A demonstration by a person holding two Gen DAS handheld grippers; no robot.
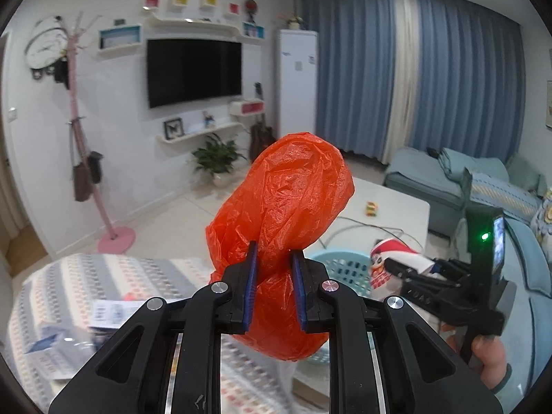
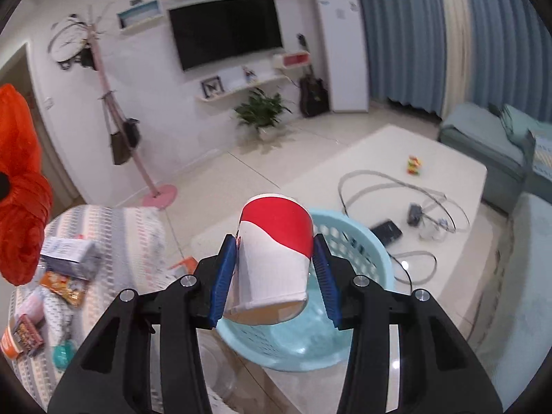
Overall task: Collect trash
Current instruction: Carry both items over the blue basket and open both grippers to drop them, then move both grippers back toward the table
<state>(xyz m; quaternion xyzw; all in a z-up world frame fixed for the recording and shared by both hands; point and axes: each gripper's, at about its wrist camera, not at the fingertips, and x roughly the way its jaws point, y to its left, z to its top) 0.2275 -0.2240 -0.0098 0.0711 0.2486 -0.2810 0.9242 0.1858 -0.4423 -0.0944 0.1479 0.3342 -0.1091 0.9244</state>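
My left gripper point(image 1: 274, 258) is shut on a crumpled orange plastic bag point(image 1: 286, 203) and holds it up in the air; the bag also shows at the left edge of the right wrist view point(image 2: 17, 179). My right gripper point(image 2: 276, 252) is shut on a red-and-white paper cup point(image 2: 272, 255), held tilted above a light blue perforated basket point(image 2: 358, 241). In the left wrist view the right gripper point(image 1: 390, 265) holds the cup point(image 1: 390, 258) beside the basket point(image 1: 341, 262).
A patterned stool or cushion point(image 2: 114, 227) at the left carries boxes and snack wrappers point(image 2: 65, 283). A white low table point(image 2: 396, 172) holds cables, a phone point(image 2: 386, 231) and a small toy point(image 2: 415, 165). A blue sofa point(image 2: 500, 131) stands at the right.
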